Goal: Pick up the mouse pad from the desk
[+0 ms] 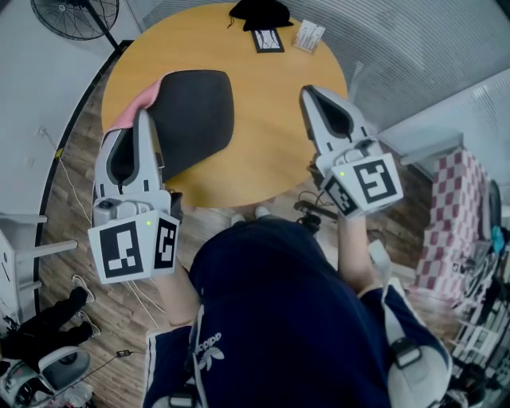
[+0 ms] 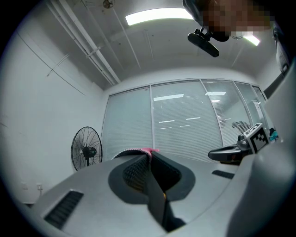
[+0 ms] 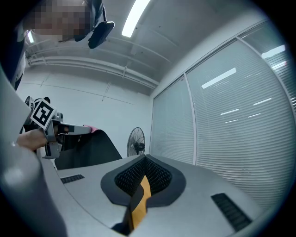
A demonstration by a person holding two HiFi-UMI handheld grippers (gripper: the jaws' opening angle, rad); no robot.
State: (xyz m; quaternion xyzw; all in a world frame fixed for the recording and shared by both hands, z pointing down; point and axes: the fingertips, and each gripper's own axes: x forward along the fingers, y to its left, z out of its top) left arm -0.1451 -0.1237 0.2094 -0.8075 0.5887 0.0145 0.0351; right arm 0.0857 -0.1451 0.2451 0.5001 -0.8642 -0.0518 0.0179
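The mouse pad (image 1: pixel 195 111), black on top with a pink underside, hangs tilted over the left part of the round wooden desk (image 1: pixel 271 135). My left gripper (image 1: pixel 143 118) is shut on the pad's near left edge. In the left gripper view the black pad (image 2: pixel 157 190) runs between the closed jaws, and its pink rim (image 2: pixel 149 151) peeks above them. My right gripper (image 1: pixel 307 93) hovers over the desk's right side, shut and holding nothing. From the right gripper view the lifted pad (image 3: pixel 88 150) shows at the left.
At the desk's far edge lie a black cloth item (image 1: pixel 260 12), a dark flat card (image 1: pixel 268 40) and a white card (image 1: pixel 309 36). A floor fan (image 1: pixel 76 16) stands at far left. A checked cloth (image 1: pixel 450 215) hangs at right.
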